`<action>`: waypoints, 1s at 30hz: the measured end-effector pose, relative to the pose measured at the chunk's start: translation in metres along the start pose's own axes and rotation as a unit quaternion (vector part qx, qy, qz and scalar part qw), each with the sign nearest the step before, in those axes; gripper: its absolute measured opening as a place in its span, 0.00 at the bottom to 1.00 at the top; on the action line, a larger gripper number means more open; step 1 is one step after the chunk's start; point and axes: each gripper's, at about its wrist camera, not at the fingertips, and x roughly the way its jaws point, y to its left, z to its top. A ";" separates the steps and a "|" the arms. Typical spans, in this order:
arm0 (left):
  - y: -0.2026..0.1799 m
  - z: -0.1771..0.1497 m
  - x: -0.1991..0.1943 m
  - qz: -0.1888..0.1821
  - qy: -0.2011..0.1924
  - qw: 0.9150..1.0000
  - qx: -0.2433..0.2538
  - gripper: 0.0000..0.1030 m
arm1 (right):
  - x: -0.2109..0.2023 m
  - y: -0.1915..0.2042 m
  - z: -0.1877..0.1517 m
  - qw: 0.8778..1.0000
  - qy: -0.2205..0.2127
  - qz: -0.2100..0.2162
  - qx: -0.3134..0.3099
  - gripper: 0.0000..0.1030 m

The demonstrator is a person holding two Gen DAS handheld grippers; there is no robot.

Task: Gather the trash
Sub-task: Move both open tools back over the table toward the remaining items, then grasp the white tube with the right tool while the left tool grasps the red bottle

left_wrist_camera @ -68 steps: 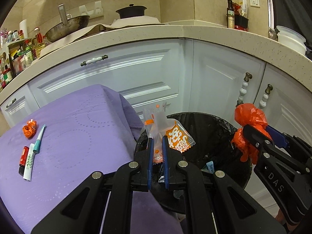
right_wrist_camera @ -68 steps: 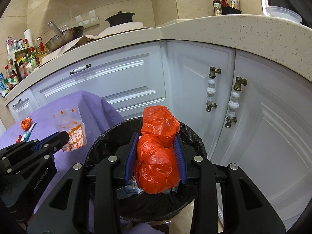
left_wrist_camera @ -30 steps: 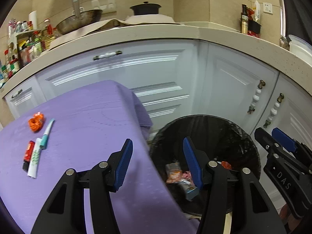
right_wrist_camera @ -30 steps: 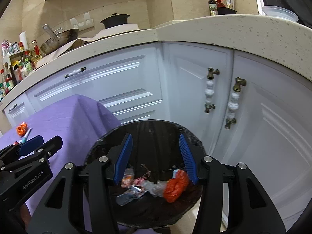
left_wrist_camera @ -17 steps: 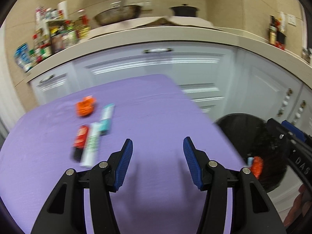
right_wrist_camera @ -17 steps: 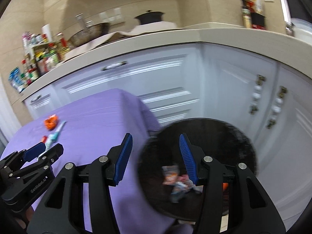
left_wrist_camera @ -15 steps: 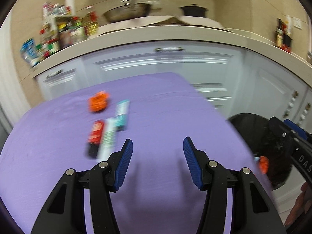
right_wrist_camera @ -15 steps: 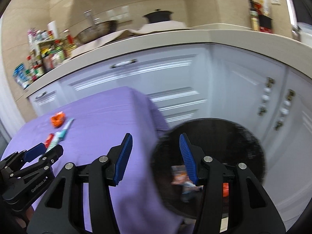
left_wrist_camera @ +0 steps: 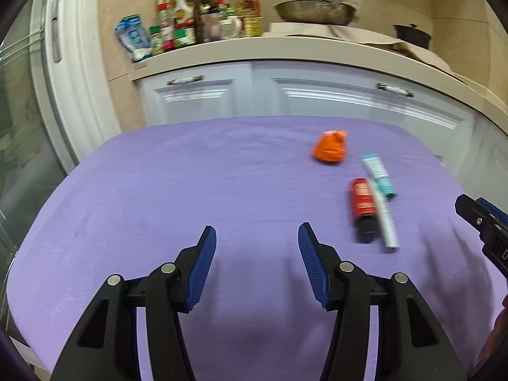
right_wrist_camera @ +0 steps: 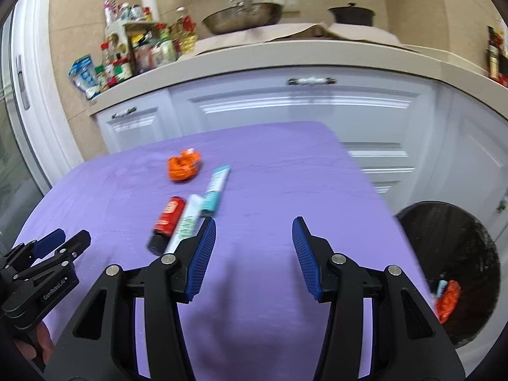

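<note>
On the purple table [left_wrist_camera: 190,190] lie a crumpled orange wrapper [left_wrist_camera: 329,150], a teal tube [left_wrist_camera: 378,175], a red and black tube [left_wrist_camera: 363,208] and a white tube [left_wrist_camera: 384,219], all ahead and right of my left gripper [left_wrist_camera: 256,255], which is open and empty. My right gripper [right_wrist_camera: 253,250] is open and empty above the table [right_wrist_camera: 285,174]; the orange wrapper [right_wrist_camera: 184,168], teal tube [right_wrist_camera: 216,191], red tube [right_wrist_camera: 167,219] and white tube [right_wrist_camera: 184,224] lie ahead left of it. The black bin [right_wrist_camera: 457,254] holds an orange bag [right_wrist_camera: 448,300].
White cabinets [left_wrist_camera: 317,98] stand behind the table. The counter carries spice bottles [left_wrist_camera: 190,28], a wok [left_wrist_camera: 314,11] and a black pot [right_wrist_camera: 350,15]. The bin stands beyond the table's right edge. The other gripper shows at each view's side [left_wrist_camera: 485,225] [right_wrist_camera: 41,263].
Both grippers let their trash fall into the bin, opened, then swung left from the bin to over the table. The tubes and wrapper now lie closer ahead.
</note>
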 end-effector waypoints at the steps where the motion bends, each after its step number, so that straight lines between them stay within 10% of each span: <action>1: 0.006 0.000 0.002 0.003 0.001 1.000 -0.002 0.52 | 0.004 0.007 0.000 1.000 0.004 0.001 -0.002 0.48; 14: 0.061 -0.004 0.015 -0.005 0.021 0.999 -0.031 0.52 | 0.051 0.061 -0.002 0.996 0.078 -0.015 -0.038 0.46; 30: 0.043 -0.002 0.016 -0.039 0.027 0.999 -0.021 0.52 | 0.062 0.066 -0.005 0.993 0.110 0.004 -0.050 0.13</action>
